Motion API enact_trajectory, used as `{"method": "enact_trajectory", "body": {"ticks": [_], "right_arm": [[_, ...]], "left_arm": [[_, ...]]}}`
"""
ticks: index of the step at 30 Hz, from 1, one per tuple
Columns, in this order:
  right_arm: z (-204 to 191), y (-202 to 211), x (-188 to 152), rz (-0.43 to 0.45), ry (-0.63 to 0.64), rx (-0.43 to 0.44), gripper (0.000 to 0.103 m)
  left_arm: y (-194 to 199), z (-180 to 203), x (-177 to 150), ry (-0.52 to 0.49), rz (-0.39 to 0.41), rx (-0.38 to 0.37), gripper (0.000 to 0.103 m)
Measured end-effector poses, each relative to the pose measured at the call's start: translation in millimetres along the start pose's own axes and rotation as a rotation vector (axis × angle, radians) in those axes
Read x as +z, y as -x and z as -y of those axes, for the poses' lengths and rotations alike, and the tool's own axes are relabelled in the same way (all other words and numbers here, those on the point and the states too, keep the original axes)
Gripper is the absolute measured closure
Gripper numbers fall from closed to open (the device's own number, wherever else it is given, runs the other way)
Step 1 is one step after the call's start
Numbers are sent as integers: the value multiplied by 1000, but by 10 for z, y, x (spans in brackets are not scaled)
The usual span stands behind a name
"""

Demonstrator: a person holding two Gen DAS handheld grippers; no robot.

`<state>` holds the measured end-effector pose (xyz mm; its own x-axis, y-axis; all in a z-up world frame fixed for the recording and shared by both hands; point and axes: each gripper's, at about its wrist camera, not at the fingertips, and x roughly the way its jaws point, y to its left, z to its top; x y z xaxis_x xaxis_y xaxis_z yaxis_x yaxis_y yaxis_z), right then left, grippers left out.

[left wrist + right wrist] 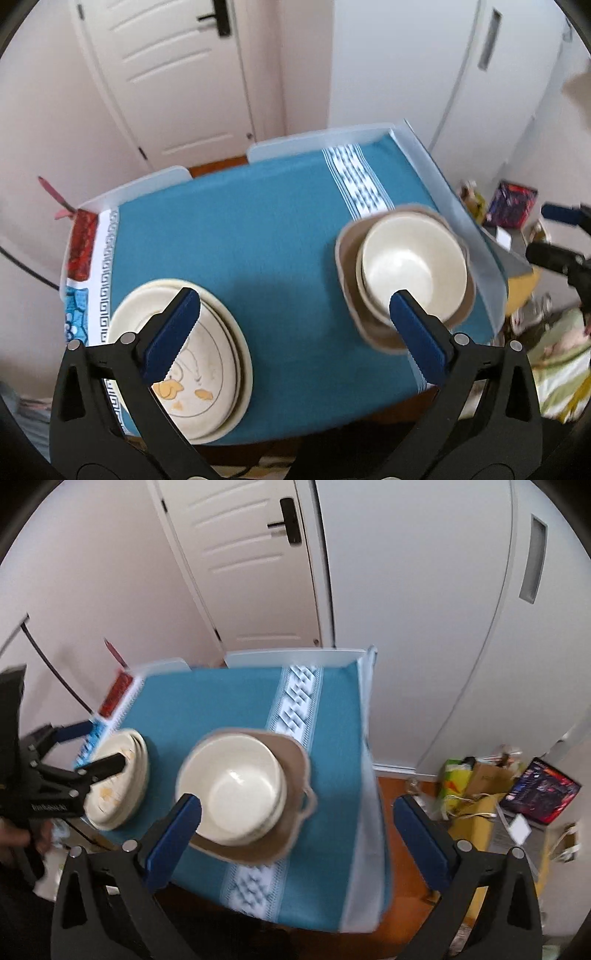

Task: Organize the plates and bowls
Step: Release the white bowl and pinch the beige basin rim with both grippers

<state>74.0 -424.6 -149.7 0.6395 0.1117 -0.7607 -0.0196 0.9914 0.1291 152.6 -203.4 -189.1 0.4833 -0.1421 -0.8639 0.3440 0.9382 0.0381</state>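
left gripper [293, 308] wide apart, holds nothing, high over table [266, 229] | right gripper [297, 812] wide apart too, holds nothing | plates [207, 369] stacked on cloth, left side | bowls [410, 269] stacked near right edge, well apart from plates

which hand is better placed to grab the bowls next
Right, probably. The right claw is open and hangs almost directly over the bowls on the brown dish. The left claw, also open, sits between the bowls and the plates.
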Motion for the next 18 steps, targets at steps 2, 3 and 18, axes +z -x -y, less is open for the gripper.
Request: {"method": "enact_trajectory", "body": {"ticks": [2,3,18], "right_arm": [[34,-77,-48,-63,-2,-28,0],[52,-132,-81,-95,-10,-36,0],[-27,-1009,-180,-414,95,-99,6]], "left_arm": [[-81,17,-60,-41,-36,-4,1],[-138,39,-76,-55,-55,-3,1],[-892,222,-92,-175,-308,-134,3]]}}
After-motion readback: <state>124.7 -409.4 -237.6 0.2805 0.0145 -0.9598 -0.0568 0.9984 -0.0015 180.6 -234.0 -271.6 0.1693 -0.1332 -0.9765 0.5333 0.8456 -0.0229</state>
